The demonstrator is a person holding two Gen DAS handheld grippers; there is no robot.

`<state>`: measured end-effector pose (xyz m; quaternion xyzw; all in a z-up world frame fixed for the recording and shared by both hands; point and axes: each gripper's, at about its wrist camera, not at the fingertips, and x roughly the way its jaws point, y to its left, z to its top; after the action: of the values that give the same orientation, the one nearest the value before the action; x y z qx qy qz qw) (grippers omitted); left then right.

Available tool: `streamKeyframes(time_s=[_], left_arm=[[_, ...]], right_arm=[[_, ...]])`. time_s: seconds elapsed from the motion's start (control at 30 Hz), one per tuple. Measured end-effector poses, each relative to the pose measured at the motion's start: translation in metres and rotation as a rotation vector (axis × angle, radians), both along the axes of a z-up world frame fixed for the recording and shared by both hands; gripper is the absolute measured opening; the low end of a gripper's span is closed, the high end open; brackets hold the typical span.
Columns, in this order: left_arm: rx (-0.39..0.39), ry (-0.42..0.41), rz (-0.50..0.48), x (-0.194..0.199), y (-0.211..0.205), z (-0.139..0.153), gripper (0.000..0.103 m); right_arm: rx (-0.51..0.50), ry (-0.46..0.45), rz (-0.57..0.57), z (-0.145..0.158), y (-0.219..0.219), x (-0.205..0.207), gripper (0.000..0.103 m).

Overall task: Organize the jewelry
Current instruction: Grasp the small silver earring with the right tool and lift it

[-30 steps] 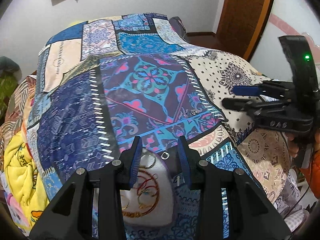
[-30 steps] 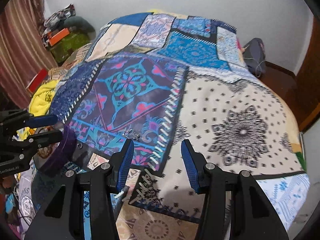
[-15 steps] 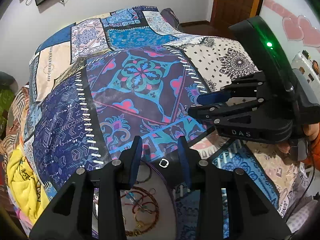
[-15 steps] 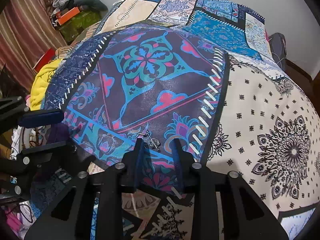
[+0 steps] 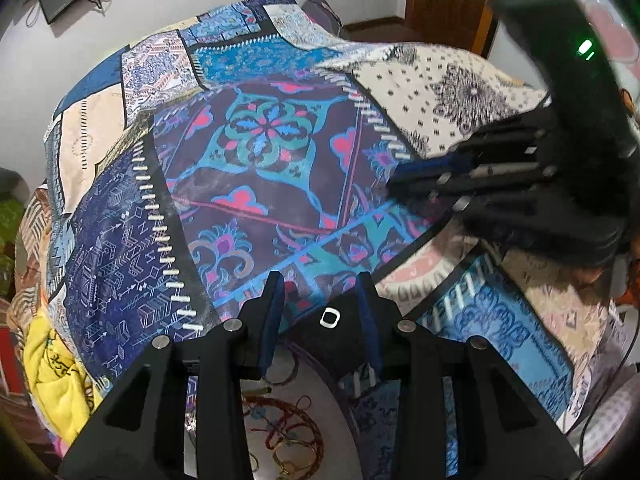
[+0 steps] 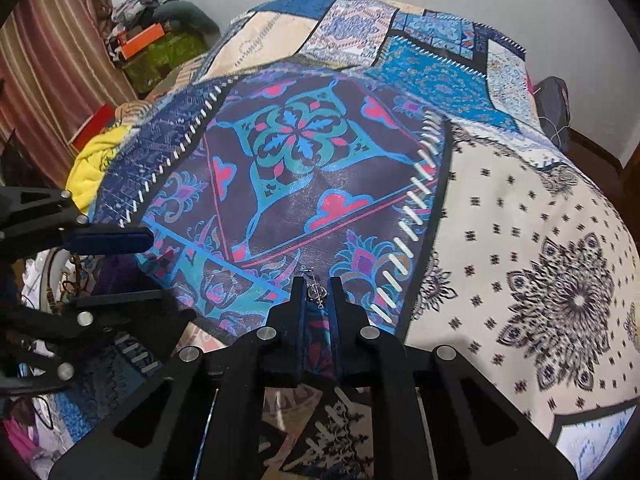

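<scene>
A small silver jewelry piece (image 6: 316,293) lies on the dark purple patch of the bedspread (image 6: 304,184). My right gripper (image 6: 316,286) is finishing closing on it, and its pads pinch it at the tips. In the left wrist view the right gripper (image 5: 400,180) reaches in from the right. My left gripper (image 5: 319,300) is shut on the dark lid flap with a white clasp (image 5: 329,317) of a purple jewelry box (image 5: 320,412). Red and gold bangles (image 5: 288,428) lie in its white inside. The right wrist view shows the left gripper (image 6: 152,268) at the left edge.
The patchwork bedspread fills both views. A yellow cloth (image 5: 52,380) is bunched at its left side. Boxes and bags (image 6: 140,40) are piled by a striped curtain. A dark bag (image 6: 554,104) sits at the far right corner, near a wooden door (image 5: 448,0).
My right gripper came down to the bedspread and its jaws closed from wide apart onto the silver piece. My left gripper tipped lower over the box, keeping the same grip.
</scene>
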<state>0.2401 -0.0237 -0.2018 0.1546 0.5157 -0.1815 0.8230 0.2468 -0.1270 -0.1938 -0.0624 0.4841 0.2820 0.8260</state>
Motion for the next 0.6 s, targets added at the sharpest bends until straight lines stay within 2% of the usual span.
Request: streamKeyframes(time_s=[0.13, 0.4, 0.47, 0.6], left_arm=[[0.012, 0.045, -0.001, 0.000, 0.003, -0.004, 0.036], [0.018, 0.073, -0.022, -0.007, -0.004, -0.005, 0.035], [0.049, 0.059, -0.009, -0.006, -0.006, -0.008, 0.031], [0.049, 0.075, 0.005, -0.002, -0.006, -0.011, 0.025]], right_arm=[[0.030, -0.013, -0.025, 0.006, -0.013, -0.003, 0.009], [0.073, -0.012, -0.064, 0.009, -0.030, -0.003, 0.009], [0.080, -0.012, -0.064, 0.009, -0.030, -0.002, 0.009], [0.091, -0.017, -0.057, 0.011, -0.030, -0.004, 0.009]])
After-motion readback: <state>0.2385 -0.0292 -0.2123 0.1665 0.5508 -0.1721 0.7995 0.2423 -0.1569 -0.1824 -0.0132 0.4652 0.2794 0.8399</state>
